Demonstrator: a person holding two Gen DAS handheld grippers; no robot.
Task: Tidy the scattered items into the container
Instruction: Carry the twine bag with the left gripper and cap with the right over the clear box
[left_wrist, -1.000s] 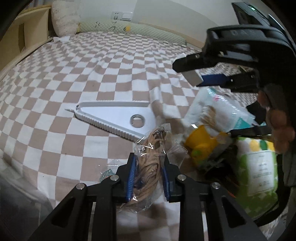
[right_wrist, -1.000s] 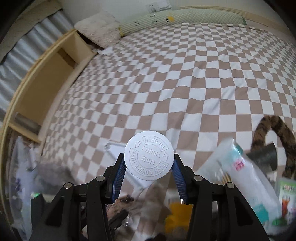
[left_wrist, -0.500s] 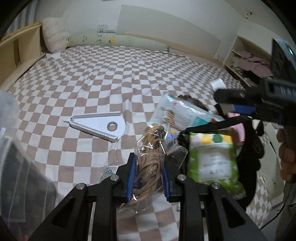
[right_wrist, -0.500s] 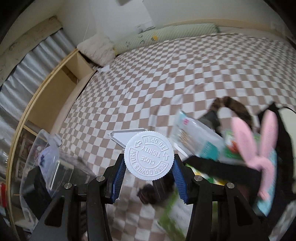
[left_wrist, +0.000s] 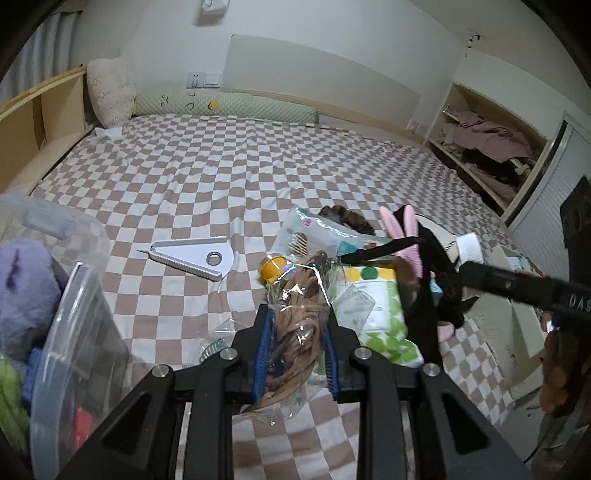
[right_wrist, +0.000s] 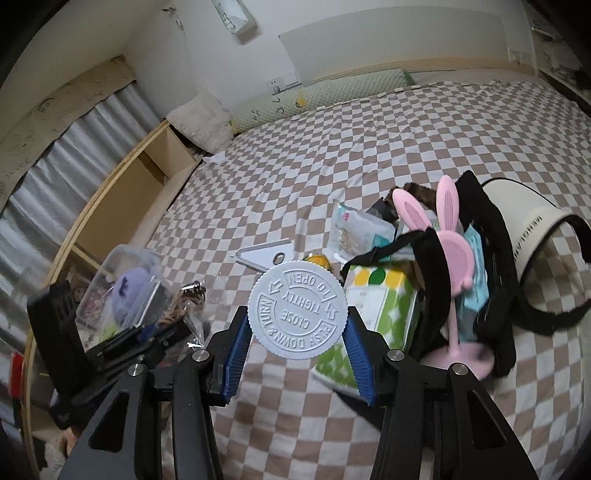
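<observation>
1. The left claw (left_wrist: 297, 341) is clenched on a clear plastic bag of tan rubber bands (left_wrist: 295, 332), its blue pads pressing both sides of the bag, which is held up off the checkered bed (left_wrist: 192, 177).
2. The right claw (right_wrist: 297, 349) is clamped on a white bottle, of which only the child-proof cap (right_wrist: 297, 308) faces the camera; the blue pads grip the cap's ribbed edge on both sides.
3. The clear plastic container (left_wrist: 62, 317) stands at the left edge of the left wrist view, at the near side of the bed; a purple plush toy (left_wrist: 22, 291) lies inside it.
4. Scattered items lie in a heap on the bed beyond the claws: a green-and-white dotted packet (right_wrist: 373, 306), a pink bunny-ear stand (right_wrist: 452, 266), a yellow round item (left_wrist: 272, 266), a snack pouch (right_wrist: 352, 230) and a black-strapped white bag (right_wrist: 517, 225).
5. A white triangular plastic tool (left_wrist: 195, 253) lies flat on the bed, apart from the heap, between it and the container.
</observation>
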